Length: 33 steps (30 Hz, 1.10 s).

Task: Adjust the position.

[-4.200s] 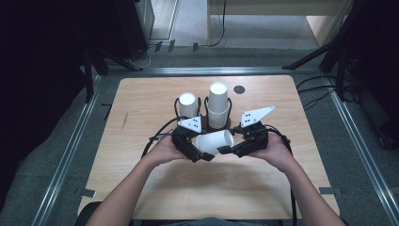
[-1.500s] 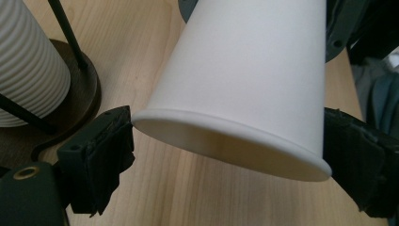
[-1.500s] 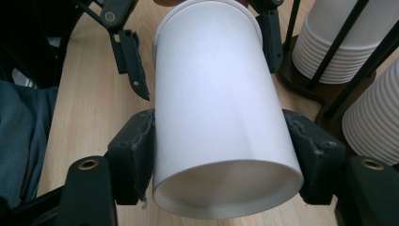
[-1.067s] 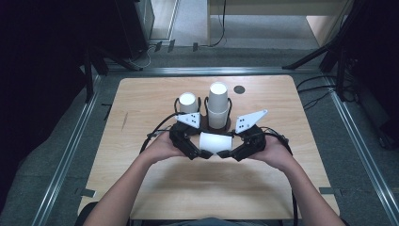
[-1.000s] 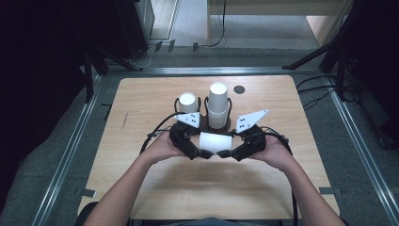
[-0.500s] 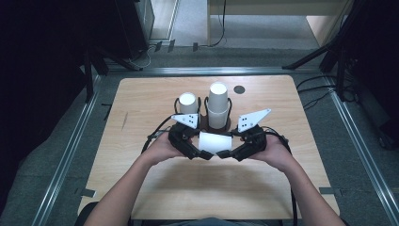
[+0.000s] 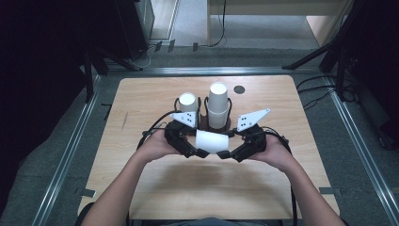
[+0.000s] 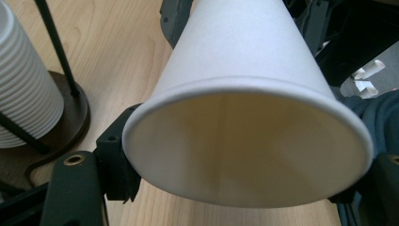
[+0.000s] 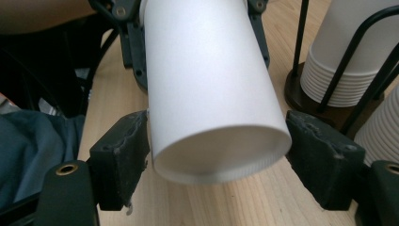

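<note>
A white paper cup (image 7: 211, 141) lies on its side above the wooden table (image 7: 155, 188), held between two hand-held tools just in front of the dark cup rack (image 7: 205, 123) that stands toward the table's far edge. The left gripper (image 7: 196, 151) has the cup's open mouth; in the left gripper view its jaws stand wide apart at either side of the rolled rim (image 8: 244, 87), one black pad (image 8: 115, 162) pressed to the rim, the other cut off at the frame edge, so contact there is hard to judge. The right gripper (image 7: 226, 154) takes the closed base end; in the right gripper view its jaws are spread about the cup's width, the pad (image 9: 121, 155) on one side touching the wall, the opposite pad (image 9: 324, 155) sitting just beside it with a sliver of gap that may or may not be closed. Whether the cup rests on the table or hangs clear cannot be made out from above. In the rack behind the cup, a short stack of cups (image 7: 187, 102) stands beside a taller stack of cups (image 7: 218, 106), their lower parts hidden by the grippers' grey plates. A small dark disc (image 7: 239, 89) lies beyond the rack, to its right. The person's forearms (image 7: 127, 188) enter from the near edge.
</note>
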{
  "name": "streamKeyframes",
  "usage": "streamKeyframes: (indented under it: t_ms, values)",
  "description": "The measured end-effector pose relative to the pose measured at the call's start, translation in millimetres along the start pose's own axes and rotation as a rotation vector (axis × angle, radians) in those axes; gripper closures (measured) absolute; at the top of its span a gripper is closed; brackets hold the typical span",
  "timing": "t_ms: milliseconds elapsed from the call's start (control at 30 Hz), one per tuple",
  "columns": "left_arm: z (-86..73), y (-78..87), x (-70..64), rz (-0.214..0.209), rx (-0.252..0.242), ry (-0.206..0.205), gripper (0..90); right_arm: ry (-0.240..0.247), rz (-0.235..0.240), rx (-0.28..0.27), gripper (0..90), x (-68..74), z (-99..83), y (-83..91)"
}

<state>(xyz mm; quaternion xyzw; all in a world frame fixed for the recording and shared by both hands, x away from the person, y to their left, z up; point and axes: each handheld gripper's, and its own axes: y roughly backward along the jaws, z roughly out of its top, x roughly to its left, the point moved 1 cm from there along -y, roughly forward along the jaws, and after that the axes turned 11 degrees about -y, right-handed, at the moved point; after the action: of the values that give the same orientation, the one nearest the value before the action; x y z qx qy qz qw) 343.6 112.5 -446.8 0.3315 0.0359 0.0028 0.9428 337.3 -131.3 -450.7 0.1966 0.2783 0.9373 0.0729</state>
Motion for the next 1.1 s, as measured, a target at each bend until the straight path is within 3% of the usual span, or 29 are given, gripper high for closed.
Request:
streamKeyframes:
  t_ms: [167,333,533,767,1100]
  values:
    - [5.9,4.4,1.7,-0.003,0.063,0.009,24.3,0.016,-0.034,0.043,23.6,-0.5,-2.4,-5.1]
    - [12.5,4.2,2.9,0.024,0.113,0.001,24.3,0.024,-0.049,0.076,23.6,-1.1,-3.7,-9.9]
    - [17.6,0.9,4.4,0.039,0.182,-0.038,24.3,0.035,-0.075,0.092,23.6,-2.5,-5.1,-13.5]
    - [17.4,-8.2,4.6,0.049,0.254,-0.046,24.3,0.045,-0.086,0.103,23.6,-3.2,-5.8,-16.3]
    - [8.2,-25.4,8.9,0.016,0.342,-0.035,24.1,0.068,-0.096,0.131,23.7,-1.5,-7.0,-23.6]
